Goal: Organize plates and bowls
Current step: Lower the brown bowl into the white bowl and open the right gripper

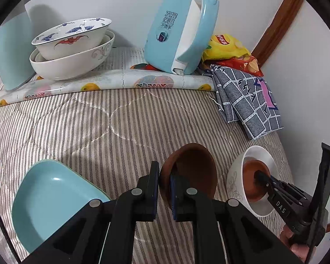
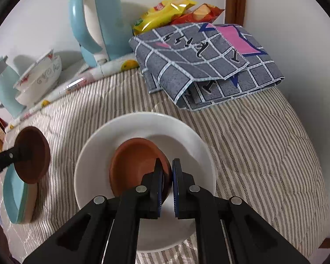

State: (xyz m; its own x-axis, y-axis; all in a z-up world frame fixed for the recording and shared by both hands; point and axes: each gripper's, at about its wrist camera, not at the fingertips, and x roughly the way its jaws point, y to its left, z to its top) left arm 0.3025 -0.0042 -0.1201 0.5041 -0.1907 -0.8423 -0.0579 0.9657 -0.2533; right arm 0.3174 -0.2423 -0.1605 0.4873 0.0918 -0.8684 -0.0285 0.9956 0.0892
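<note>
Down at the bottom of both frames, two pairs of tongs busy at once. Left tongs (image 1: 164,189) clamped on the rim of a small dark brown clay saucer (image 1: 190,171), held tilted and lifted off the striped quilt (image 1: 99,127). Right tongs (image 2: 167,182) closed on the near edge of a second terracotta saucer (image 2: 135,165), sitting inside a plain white ceramic bowl (image 2: 94,167) at lower centre of the right wrist view. Same bowl showing at lower right of the left wrist view, with the right tongs reaching in.

Looks like the nesting step: small brown dishes going together into that white bowl. One apparently already seated, the other hanging just to its left, near but apart.

Next move probably: let go with the right tongs and back out so the bowl is free, then swing the held saucer over and lower it flat onto the seated one. Needs levelling first, since that tilt could make it clink or slide off.

Still waiting: shallow pale blue plate (image 1: 55,198) at lower left, and a stack of patterned white bowls (image 1: 72,48) at upper left by the blue kettle (image 1: 180,33).
</note>
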